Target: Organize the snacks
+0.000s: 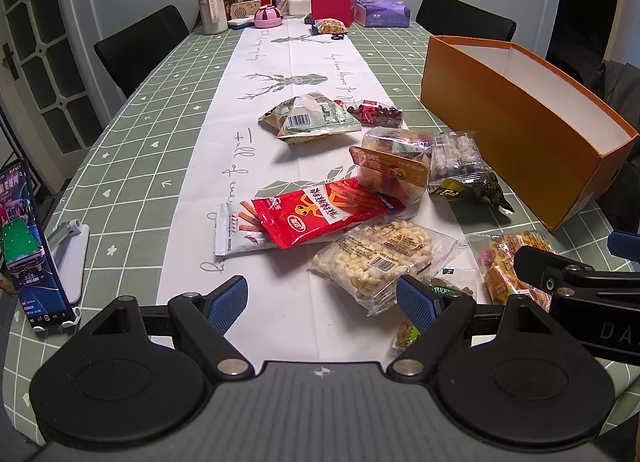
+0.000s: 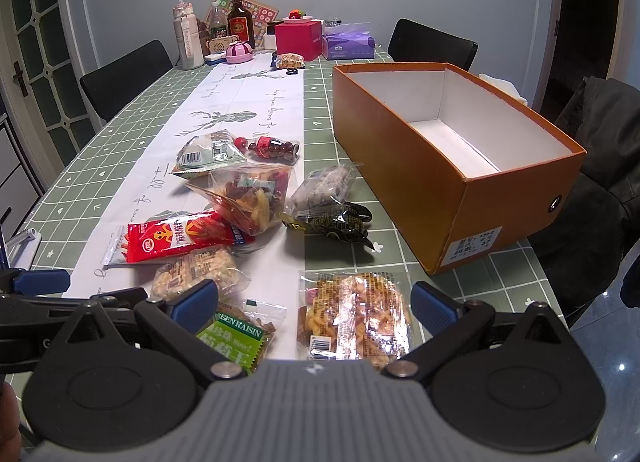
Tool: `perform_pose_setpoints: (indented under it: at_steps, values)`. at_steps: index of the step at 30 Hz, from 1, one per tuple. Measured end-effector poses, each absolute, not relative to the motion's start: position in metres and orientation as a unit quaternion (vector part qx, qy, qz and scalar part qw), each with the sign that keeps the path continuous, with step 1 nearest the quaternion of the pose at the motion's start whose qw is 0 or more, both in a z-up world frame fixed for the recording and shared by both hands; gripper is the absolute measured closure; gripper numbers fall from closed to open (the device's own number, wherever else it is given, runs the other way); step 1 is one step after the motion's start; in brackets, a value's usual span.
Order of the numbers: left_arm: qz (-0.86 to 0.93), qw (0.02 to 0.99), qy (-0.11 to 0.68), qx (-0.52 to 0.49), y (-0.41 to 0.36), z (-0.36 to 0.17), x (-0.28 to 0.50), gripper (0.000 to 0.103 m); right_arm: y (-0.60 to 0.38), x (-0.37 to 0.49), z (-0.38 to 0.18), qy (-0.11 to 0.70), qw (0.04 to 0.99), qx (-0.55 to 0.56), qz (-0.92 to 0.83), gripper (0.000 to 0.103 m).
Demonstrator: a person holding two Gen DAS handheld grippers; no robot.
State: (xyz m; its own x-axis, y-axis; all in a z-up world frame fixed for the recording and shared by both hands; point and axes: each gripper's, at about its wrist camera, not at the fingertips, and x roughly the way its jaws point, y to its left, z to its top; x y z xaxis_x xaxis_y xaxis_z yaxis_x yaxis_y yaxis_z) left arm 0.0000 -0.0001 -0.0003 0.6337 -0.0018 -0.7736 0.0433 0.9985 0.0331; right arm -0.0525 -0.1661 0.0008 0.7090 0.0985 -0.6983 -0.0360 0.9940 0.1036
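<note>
Spanning a green-checked surface [image 1: 120,166] with white runner [image 1: 224,134], black chairs [image 1: 140,46] alongside. Orange box [image 2: 400,166] standing open beside scattered snack packets [image 1: 320,218]. Left gripper [image 1: 320,302] and right gripper [image 2: 316,306] spread wide, holding nothing.

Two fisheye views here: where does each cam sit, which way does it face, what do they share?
Left wrist: on the left gripper, low at the table's near end, facing down its length over the snacks; own open jaws and the right gripper show.
Right wrist: on the right gripper, further right, facing the orange box; own open jaws show.
Shared: red snack pack, box, far clutter.
</note>
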Motion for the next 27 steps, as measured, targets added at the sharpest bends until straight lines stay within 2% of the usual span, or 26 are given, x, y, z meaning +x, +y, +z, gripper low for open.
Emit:
perform_pose_setpoints:
  at_steps: [27]
  values:
    - [-0.012,0.902,0.430,0.024,0.0012,-0.0011,-0.0025,0.004,-0.1670,-0.0526,0.0008,0.381,0.923,0.041,0.036,0.003]
